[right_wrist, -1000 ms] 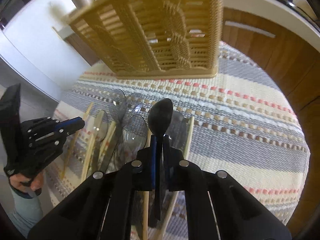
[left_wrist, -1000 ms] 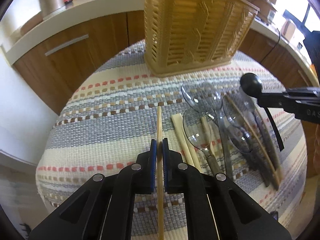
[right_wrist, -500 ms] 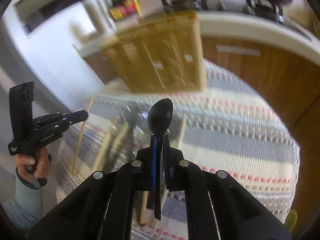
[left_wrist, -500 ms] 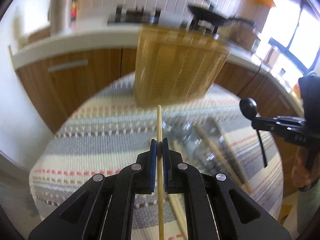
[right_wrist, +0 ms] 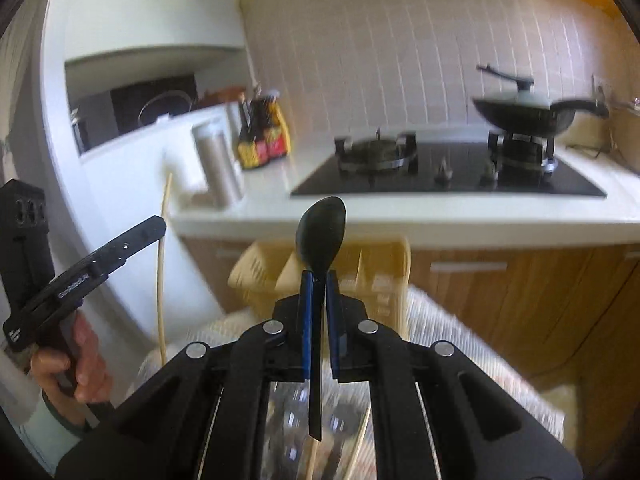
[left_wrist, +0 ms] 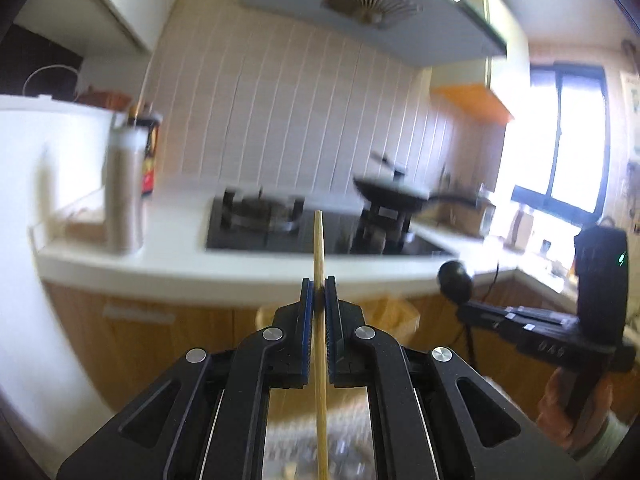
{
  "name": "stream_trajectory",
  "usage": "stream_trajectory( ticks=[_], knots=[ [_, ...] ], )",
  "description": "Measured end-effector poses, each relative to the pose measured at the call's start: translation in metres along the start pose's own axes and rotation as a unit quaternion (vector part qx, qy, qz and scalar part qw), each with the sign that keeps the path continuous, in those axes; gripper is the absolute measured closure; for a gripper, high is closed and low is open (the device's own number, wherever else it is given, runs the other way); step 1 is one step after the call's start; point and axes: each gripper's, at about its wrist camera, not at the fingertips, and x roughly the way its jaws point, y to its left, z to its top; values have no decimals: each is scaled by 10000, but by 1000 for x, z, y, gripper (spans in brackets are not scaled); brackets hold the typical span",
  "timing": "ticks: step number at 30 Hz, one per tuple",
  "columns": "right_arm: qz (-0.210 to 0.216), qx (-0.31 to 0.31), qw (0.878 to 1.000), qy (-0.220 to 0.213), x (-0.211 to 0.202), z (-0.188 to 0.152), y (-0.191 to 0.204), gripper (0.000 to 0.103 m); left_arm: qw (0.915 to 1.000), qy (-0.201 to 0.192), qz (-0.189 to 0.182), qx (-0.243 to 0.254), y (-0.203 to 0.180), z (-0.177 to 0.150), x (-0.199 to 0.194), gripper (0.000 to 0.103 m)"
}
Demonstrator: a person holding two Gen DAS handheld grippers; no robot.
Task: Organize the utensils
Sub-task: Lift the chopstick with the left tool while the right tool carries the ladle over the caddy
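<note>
**Both grippers raised, each carrying one utensil**

Nearest, the left gripper [left_wrist: 316, 292] was clenched on a wooden chopstick [left_wrist: 319, 248], which stood upright between the blue pads, its tip clear above them and its lower length running down between the black fingers. The right gripper [right_wrist: 318, 284] was likewise clenched, on the neck of a black spoon [right_wrist: 322, 232]; the bowl stood above the pads and the handle hung down between the fingers.

In the right wrist view the left gripper appeared at the left, held by a hand [right_wrist: 76, 364] with a pale sleeve, the chopstick standing almost upright in it. In the left wrist view the right gripper appeared at the right, the spoon bowl at its tip.

Just beyond and below the right gripper lay a woven striped cloth [right_wrist: 440, 320]. Clear utensils and wooden sticks showed on it between the fingers, too blurred to count. At its far edge stood the yellow slatted utensil basket [right_wrist: 376, 268], upright with its partitions visible. Neither held utensil touched it.

Farther off ran a white countertop [right_wrist: 440, 216] over wooden cabinets. It carried a black gas hob [right_wrist: 448, 176], with a black wok [right_wrist: 528, 116] on the right burner. To the left of the hob were a steel canister [right_wrist: 218, 164] and sauce bottles [right_wrist: 262, 136]. A tiled wall closed the view.
</note>
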Motion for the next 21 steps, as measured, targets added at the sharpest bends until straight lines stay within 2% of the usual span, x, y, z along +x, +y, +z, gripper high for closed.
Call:
stream_trajectory(
  ticks=[4,9,12,16,21],
  knots=[
    [-262,8,9989,-383,21,31,-11,98,9991,-426,4,-78,2,19,20,100],
    [-594,16,9959,-677,51,51,-25,98,9964,-815,139,-165,7,28,43,100],
    [-690,64,9948,-749,70,54,-33,98,9949,-957,217,-229,13,30,56,100],
    [-831,44,9934,-788,91,50,-40,98,9916,-1170,526,-159,18,25,69,100],
    [-877,-57,9924,-857,104,39,-42,98,9911,-1151,636,-186,25,15,84,99]
  ],
)
